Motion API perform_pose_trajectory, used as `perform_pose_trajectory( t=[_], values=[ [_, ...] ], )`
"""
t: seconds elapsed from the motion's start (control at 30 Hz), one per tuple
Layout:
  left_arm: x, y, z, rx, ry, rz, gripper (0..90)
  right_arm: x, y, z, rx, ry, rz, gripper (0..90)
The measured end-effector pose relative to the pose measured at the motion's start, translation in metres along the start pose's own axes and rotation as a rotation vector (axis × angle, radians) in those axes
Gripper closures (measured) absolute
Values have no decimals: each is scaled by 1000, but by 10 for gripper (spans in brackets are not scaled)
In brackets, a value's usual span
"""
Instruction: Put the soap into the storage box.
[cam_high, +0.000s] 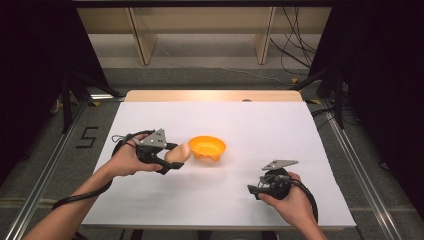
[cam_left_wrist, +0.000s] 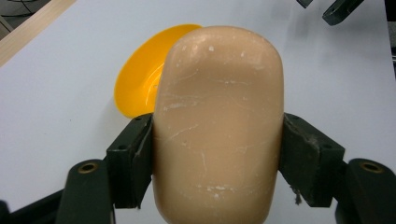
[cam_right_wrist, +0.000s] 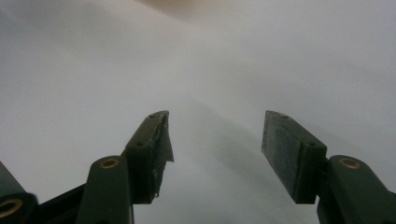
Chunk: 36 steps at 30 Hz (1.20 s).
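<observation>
A tan, rounded bread-shaped piece (cam_high: 178, 153) (cam_left_wrist: 219, 126) is clamped between the jaws of my left gripper (cam_high: 172, 160) (cam_left_wrist: 217, 158), held just above the white table. An orange bowl (cam_high: 207, 147) (cam_left_wrist: 140, 79) sits right beyond it, nearly touching the piece in the high view. My right gripper (cam_high: 256, 190) (cam_right_wrist: 215, 140) rests low over the sheet at the front right, jaws open with nothing between them. In the left gripper view its jaw tips (cam_left_wrist: 338, 9) peek in at the top right.
A white sheet (cam_high: 280, 130) covers the table, with a wooden strip (cam_high: 215, 96) along the far edge. Black frames and cables stand on the floor beyond and beside the table.
</observation>
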<state>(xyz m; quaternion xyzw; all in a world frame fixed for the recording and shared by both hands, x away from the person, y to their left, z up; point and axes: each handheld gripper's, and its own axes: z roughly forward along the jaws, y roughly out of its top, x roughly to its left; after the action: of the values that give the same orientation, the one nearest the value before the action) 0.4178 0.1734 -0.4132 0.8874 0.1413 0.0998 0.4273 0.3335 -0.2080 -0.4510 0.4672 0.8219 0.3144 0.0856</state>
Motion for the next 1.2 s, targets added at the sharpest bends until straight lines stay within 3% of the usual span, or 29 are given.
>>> perform_pose_trajectory(
  t=[0.03, 0.07, 0.1, 0.13, 0.2, 0.27, 0.57, 0.63, 0.7, 0.83, 1.2],
  values=[
    [0, 1, 0, 3, -1, -3, 320, -2, 0, 1, -15, -3, -21, 423],
    [0, 1, 1, 0, 2, -21, 320, -2, 0, 1, -15, -3, -21, 423],
    [0, 1, 1, 2, 2, -15, 319, -2, -1, 3, -48, 4, -14, 423],
    [0, 2, 2, -2, 2, -17, 319, -4, 0, 2, -26, 49, -23, 423],
    [3, 3, 1, 7, 2, 7, 320, -5, 0, 2, -36, 49, -36, 423],
    [2, 4, 2, -4, 3, -16, 320, -5, 0, 2, -36, 49, -36, 424],
    [5, 10, 5, -12, 7, -13, 319, -5, 0, 2, -38, 46, -33, 422],
    [6, 11, 7, -15, 0, -13, 320, -3, -1, 0, -12, 50, 5, 422],
    [6, 12, 8, -17, 2, -11, 320, -3, -1, -1, -10, 49, 11, 422],
    [8, 15, 10, -19, -4, 10, 319, -3, -1, -1, -11, 49, 8, 422],
    [10, 20, 15, -28, -7, 2, 319, -4, -2, -1, -18, 43, -2, 421]
  ],
)
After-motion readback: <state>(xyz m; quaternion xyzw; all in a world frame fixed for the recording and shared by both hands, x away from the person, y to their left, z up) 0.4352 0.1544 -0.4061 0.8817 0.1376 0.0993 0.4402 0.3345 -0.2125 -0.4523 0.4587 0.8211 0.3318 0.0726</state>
